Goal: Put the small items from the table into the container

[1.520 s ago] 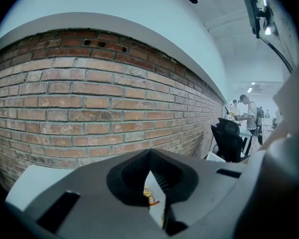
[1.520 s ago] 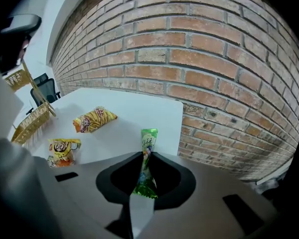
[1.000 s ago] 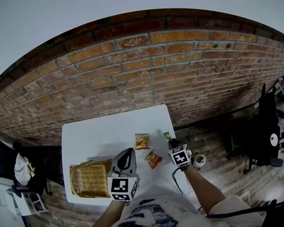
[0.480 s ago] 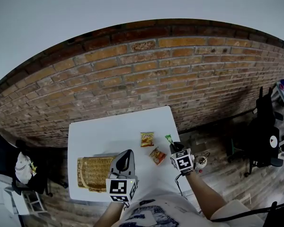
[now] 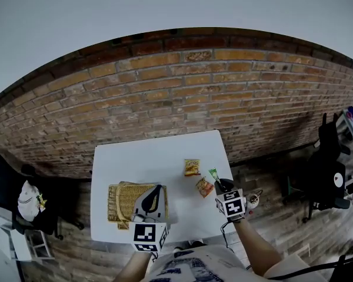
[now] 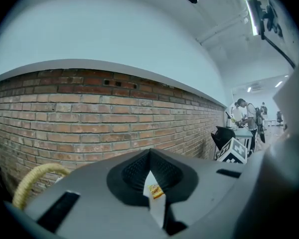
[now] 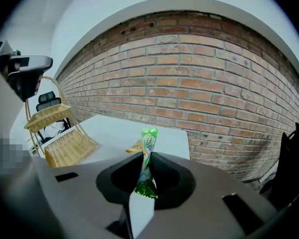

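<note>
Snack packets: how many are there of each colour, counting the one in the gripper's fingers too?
Green packet, pinched in the right gripper: 1
Yellow packet, lying on the table: 1
Orange-red packet, lying on the table: 1
Total: 3 packets
</note>
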Demonstrator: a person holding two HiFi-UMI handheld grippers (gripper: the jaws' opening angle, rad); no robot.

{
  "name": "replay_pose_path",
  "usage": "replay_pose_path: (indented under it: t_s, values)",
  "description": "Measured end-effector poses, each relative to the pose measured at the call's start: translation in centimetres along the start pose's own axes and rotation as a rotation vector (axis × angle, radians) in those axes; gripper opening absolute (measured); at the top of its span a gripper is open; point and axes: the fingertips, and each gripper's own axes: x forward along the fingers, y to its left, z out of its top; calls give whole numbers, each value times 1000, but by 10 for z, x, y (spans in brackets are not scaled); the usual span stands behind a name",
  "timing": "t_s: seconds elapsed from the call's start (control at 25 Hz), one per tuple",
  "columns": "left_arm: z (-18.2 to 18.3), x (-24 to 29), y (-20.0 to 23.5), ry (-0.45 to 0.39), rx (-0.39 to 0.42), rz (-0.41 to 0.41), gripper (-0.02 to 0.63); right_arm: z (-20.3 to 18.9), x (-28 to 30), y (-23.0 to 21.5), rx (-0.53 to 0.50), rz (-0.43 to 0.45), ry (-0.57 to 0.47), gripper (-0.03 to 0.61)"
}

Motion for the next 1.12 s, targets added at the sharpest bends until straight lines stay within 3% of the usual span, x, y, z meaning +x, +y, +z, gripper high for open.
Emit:
replay_pose_path:
  t_s: [0.6,1.12]
  values:
    - [2,-104,50,-64,-24,77,49,52,-56,110,-64,69,-126,64]
    - [-8,-159,92,-79,-22,186,49,81,-71,192,-136,168,-195,64]
